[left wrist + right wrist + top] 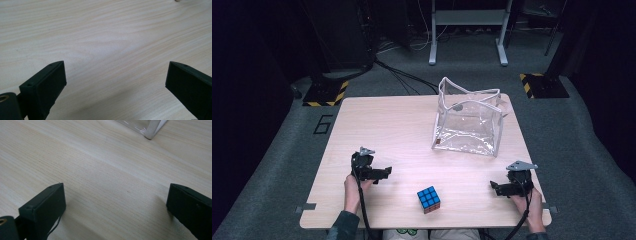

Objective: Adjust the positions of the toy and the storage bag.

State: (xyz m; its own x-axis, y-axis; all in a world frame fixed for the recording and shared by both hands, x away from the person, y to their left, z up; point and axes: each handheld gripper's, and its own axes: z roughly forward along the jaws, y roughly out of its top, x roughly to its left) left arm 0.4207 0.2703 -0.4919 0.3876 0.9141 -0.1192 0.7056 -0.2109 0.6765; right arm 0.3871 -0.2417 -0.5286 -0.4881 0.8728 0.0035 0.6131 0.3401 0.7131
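Tabletop point(412, 135): cube point(428, 199) between claws.

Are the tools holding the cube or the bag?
Neither. The left tool and the right tool are both open over the table, apart from the cube and bag.

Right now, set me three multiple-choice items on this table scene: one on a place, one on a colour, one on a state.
1. Where does the cube lie?
A. Inside the bag
B. On the table between the two tools
C. On the floor

2. What colour is the cube's top face?
A. Blue
B. Yellow
C. White

3. How do the left tool and the right tool stand?
A. Both open and empty
B. Both shut on the cube
C. Left shut, right open

Key: 1 B, it sits on the table near its front edge; 2 A, its top squares are blue; 3 A, each gripper view shows jaws wide apart over bare wood.
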